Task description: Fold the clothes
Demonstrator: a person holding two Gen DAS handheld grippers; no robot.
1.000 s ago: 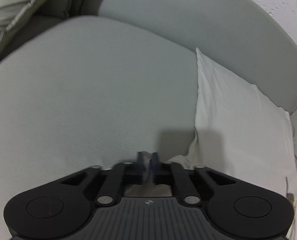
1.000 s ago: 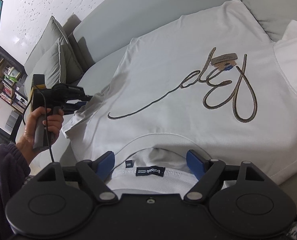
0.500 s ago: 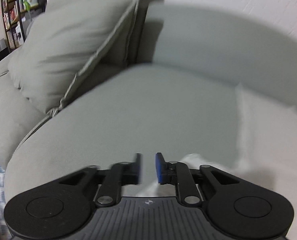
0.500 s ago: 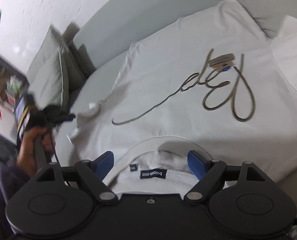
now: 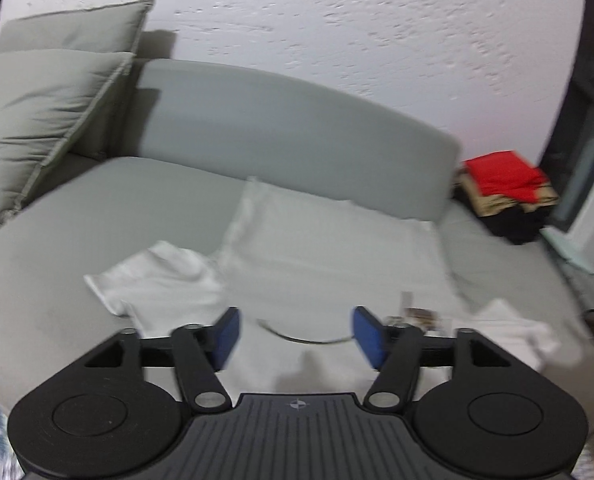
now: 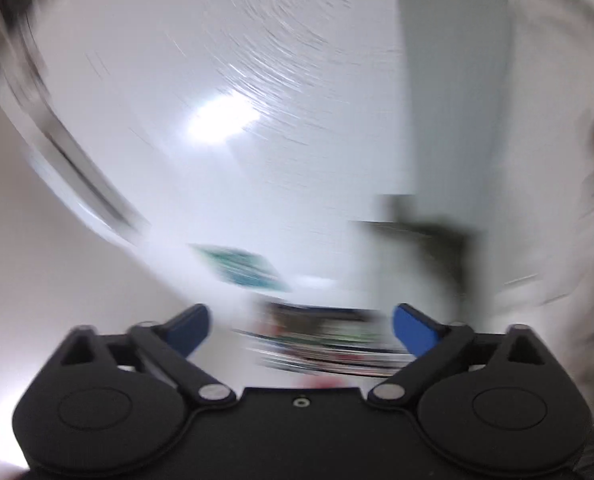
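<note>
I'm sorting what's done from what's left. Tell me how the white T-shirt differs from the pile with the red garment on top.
The white T-shirt lies spread flat as one garment; the pile is several garments stacked, red on top, tan and black below. The T-shirt is on the seat in front of the open left gripper; the pile sits at the sofa's far right end. The T-shirt covers far more area. Both rest on the grey sofa.

Grey sofa (image 5: 109,216) (white T-shirt (image 5: 329,248), cushions (image 5: 37,120))

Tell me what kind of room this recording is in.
Most likely a home living room: a grey sofa with loose cushions against a textured white wall, a white T-shirt spread on the seat, folded clothes stacked beside it.
</note>
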